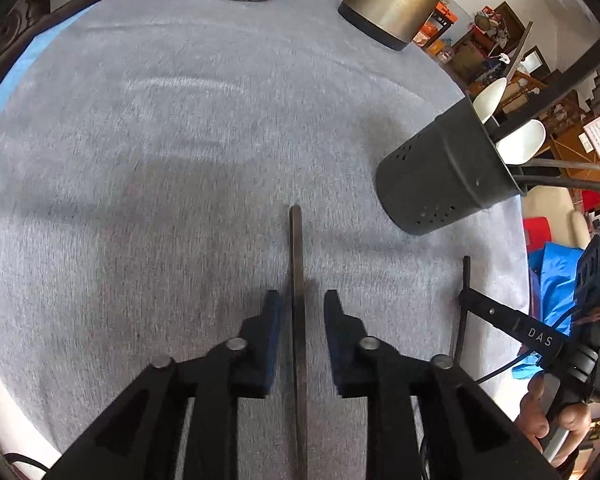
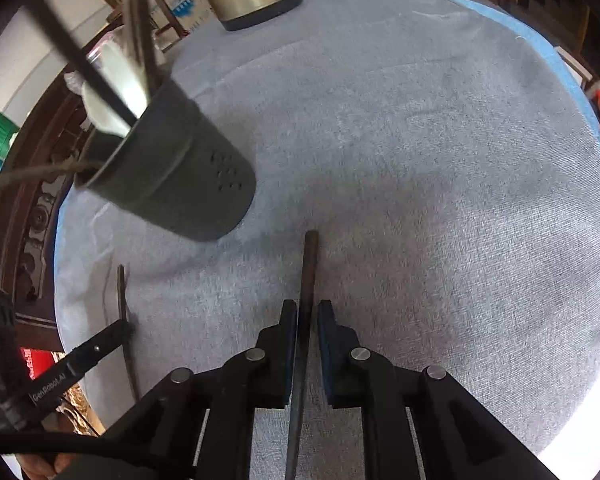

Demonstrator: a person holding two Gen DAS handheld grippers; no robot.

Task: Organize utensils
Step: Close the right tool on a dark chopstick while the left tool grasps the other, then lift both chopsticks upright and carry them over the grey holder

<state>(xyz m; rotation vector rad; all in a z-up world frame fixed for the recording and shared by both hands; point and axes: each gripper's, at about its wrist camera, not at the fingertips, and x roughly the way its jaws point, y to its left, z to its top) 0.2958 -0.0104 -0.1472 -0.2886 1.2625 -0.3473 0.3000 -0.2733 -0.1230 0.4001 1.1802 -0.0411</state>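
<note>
The grey cloth-covered surface (image 1: 160, 140) carries a dark perforated metal holder (image 1: 444, 176) at right, spoons already standing in it. Each gripper straddles a thin dark utensil handle — left gripper (image 1: 300, 312) apart around one handle (image 1: 296, 248), right gripper (image 2: 308, 316) nearly clamped on another handle (image 2: 310, 264), probably to lift both into the holder.

The left gripper (image 1: 302, 320) points forward and down. Its fingers (image 1: 270, 328) stand a little apart with a handle (image 1: 296, 248) between them; it is hard to tell if they squeeze it. The right gripper (image 2: 306, 320) points the same way, its fingers (image 2: 288, 332) pressed close on the other handle (image 2: 310, 264). The right hand (image 1: 540, 424) wraps around its grip.
</note>
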